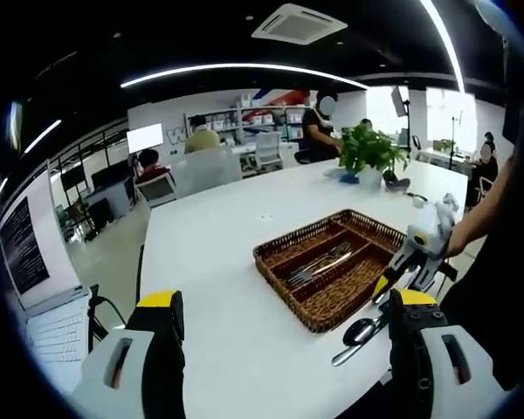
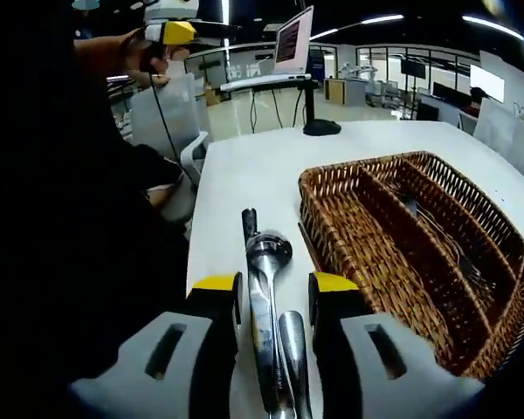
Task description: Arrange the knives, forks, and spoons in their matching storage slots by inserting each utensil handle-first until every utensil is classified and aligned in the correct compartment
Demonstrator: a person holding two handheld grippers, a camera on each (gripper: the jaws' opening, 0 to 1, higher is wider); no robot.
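Note:
A brown wicker tray [image 1: 284, 243] with three long slots stands on the white table, and forks [image 1: 319, 262] lie in its middle slot. My left gripper [image 1: 286, 301] hovers well short of it, jaws wide open and empty. Just off the tray's near corner lie spoons [image 1: 361, 331], with my right gripper [image 1: 415, 253] held over them by a hand. In the right gripper view, my right gripper [image 2: 275, 286] stands open and low over two spoons [image 2: 267, 253], its jaws on either side of them. The wicker tray [image 2: 332, 231] is immediately to the right. A dark handle [image 2: 247, 223] pokes out beyond the spoons.
A potted plant [image 1: 367, 153] stands at the table's far end, with people and chairs beyond. An open laptop [image 1: 44, 323] sits off the table's left side. The other gripper [image 2: 170, 33] is held high at the top left. The table's edge [image 2: 196, 218] runs close beside the spoons.

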